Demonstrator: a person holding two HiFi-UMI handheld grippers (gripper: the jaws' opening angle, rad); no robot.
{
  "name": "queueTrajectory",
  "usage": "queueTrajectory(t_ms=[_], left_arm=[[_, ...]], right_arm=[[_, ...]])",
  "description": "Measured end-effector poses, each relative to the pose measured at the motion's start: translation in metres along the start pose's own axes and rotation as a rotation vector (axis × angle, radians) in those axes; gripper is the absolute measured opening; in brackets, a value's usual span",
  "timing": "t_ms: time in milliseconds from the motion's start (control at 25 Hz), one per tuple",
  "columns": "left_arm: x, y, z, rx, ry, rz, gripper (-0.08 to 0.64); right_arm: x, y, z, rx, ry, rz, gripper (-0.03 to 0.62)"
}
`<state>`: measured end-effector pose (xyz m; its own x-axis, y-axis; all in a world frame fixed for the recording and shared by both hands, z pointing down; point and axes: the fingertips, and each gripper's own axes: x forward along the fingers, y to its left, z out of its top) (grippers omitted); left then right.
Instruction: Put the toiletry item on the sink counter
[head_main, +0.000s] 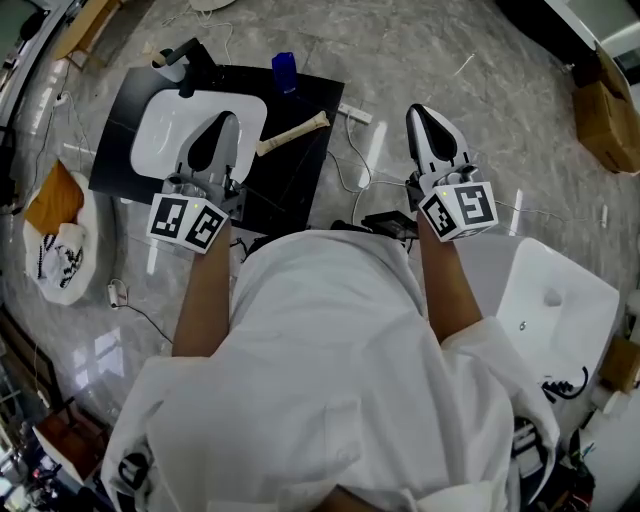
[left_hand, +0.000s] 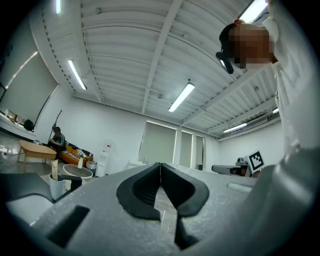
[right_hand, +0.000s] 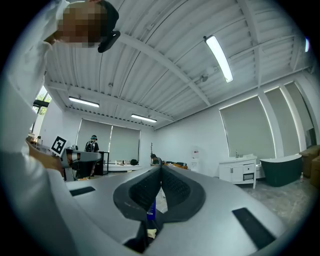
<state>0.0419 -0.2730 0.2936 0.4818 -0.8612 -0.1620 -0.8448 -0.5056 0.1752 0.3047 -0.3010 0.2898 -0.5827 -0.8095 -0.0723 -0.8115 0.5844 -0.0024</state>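
A black sink counter (head_main: 300, 170) lies low on the marble floor, with a white basin (head_main: 165, 130) and a dark faucet (head_main: 190, 60) at its far left. On it stand a blue bottle (head_main: 284, 72) at the far edge and a cream stick-shaped toiletry item (head_main: 292, 133) right of the basin. My left gripper (head_main: 222, 120) hangs over the basin's right side, shut and empty (left_hand: 160, 165). My right gripper (head_main: 420, 112) is off the counter to the right, shut and empty (right_hand: 161, 167). Behind its jaws, the right gripper view shows the blue bottle (right_hand: 151, 210).
A white tub-like fixture (head_main: 560, 310) sits at the right, a cardboard box (head_main: 610, 120) at the far right. Cables (head_main: 350, 170) and a black device (head_main: 390, 225) lie on the floor by the counter. Orange and patterned cloths (head_main: 55, 220) lie at the left.
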Motion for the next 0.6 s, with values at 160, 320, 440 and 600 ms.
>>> queueTrajectory(t_ms=[160, 320, 440, 600], left_arm=[[-0.004, 0.001, -0.002, -0.013, 0.008, 0.005, 0.018], [-0.008, -0.001, -0.008, -0.032, 0.027, 0.006, 0.018], [-0.008, -0.003, -0.011, -0.041, 0.035, 0.005, 0.018], [-0.004, -0.006, -0.019, -0.057, 0.045, 0.005, 0.018]], right_arm=[[0.006, 0.009, -0.002, 0.007, -0.001, 0.038, 0.014], [0.009, 0.012, -0.004, 0.01, 0.012, 0.08, 0.014], [0.012, 0.015, 0.0, -0.016, 0.008, 0.128, 0.014], [0.011, 0.02, -0.002, -0.018, -0.004, 0.187, 0.014]])
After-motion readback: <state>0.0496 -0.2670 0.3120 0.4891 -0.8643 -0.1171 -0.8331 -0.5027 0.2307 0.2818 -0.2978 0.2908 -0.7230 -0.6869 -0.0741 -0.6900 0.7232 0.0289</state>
